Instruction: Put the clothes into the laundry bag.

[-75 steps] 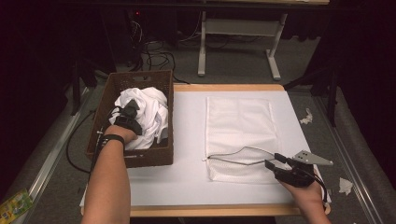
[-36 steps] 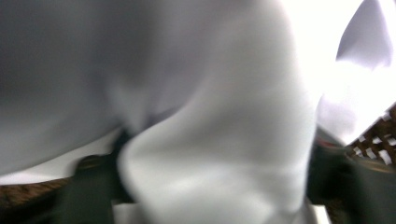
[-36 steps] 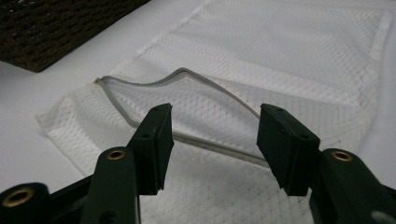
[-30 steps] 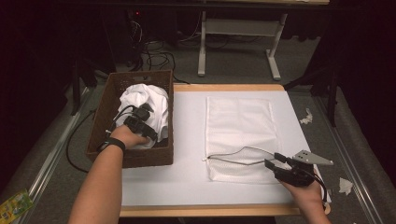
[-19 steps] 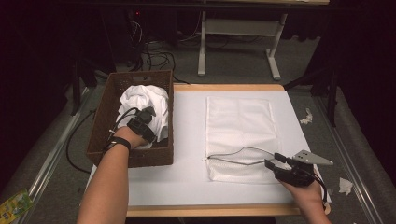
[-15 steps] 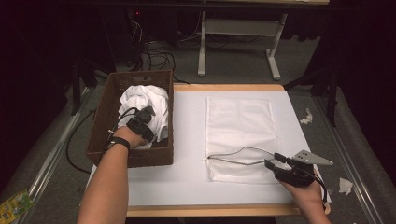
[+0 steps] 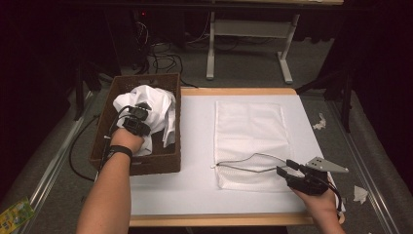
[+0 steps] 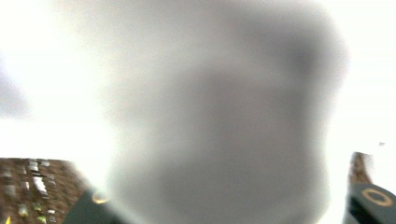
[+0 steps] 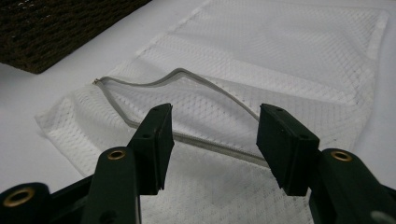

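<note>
Wicker basket holds white cloth; left gripper inside, fingers' state unclear; right gripper fingers wide.

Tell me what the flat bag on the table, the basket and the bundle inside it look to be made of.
Flat bag: white mesh fabric, likely synthetic; a diamond weave shows, with a grey zipper gaping open. Basket: dark brown woven wicker or similar, matte, with a coarse plaited texture. Bundle: soft white cloth, matte and crumpled in folds; the fibre cannot be told.
</note>
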Motion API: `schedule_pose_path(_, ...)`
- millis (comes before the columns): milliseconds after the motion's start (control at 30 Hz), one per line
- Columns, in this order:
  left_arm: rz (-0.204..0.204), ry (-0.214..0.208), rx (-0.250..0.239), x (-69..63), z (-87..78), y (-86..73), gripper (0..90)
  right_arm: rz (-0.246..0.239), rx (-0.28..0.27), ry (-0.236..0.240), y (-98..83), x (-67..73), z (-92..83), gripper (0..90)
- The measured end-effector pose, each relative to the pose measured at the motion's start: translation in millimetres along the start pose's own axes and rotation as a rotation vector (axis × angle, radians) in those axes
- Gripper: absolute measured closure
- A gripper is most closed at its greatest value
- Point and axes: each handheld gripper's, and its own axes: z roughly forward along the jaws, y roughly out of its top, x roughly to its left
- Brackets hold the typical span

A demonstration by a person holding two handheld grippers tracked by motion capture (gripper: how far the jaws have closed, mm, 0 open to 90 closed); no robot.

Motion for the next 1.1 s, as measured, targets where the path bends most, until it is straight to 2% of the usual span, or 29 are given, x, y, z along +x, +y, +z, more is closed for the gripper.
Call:
schedule_pose_path(200,0.004,0.043,-0.171,1.6,-23.0,-3.8,79.2,0.008,0.003,0.000,0.2,1.3,0.2,46.8)
schedule_pose_path(233,0.008,0.062,-0.216,0.9,-27.7,-5.2,79.3,0.008,0.003,0.001,0.3,1.5,0.2,46.9)
schedule_pose_path(267,0.002,0.065,-0.248,0.6,-30.7,-6.2,79.3,0.006,0.001,0.001,0.4,1.7,0.3,46.9)
schedule_pose_path(333,0.014,0.097,-0.329,-0.6,-41.1,-9.7,79.4,0.002,0.000,0.001,0.4,1.8,0.3,47.0)
schedule_pose_path(400,0.026,0.116,-0.368,-1.3,-47.1,-12.4,79.4,0.003,0.001,0.000,0.4,1.8,0.2,47.0)
schedule_pose_path(500,0.068,0.171,-0.440,-3.6,-56.7,-19.6,79.5,0.003,0.001,-0.001,0.2,1.7,0.2,47.1)
schedule_pose_path(733,0.085,0.188,-0.608,-4.1,-82.8,-36.7,79.9,0.001,-0.001,-0.001,0.3,2.2,0.1,47.1)
schedule_pose_path(800,0.084,0.186,-0.641,-4.6,-88.3,-39.9,80.0,-0.001,-0.002,-0.002,0.4,2.6,0.1,47.1)
schedule_pose_path(900,0.076,0.184,-0.715,-7.0,-100.7,-47.2,80.2,-0.002,-0.005,0.000,0.6,3.7,0.3,47.1)
schedule_pose_path(1000,0.077,0.190,-0.762,-9.0,-108.0,-50.9,80.7,-0.008,-0.005,-0.001,0.6,4.4,0.6,47.1)
schedule_pose_path(1100,0.086,0.195,-0.785,-10.5,-111.6,-52.3,81.1,-0.003,-0.004,-0.001,0.5,5.2,0.6,47.1)
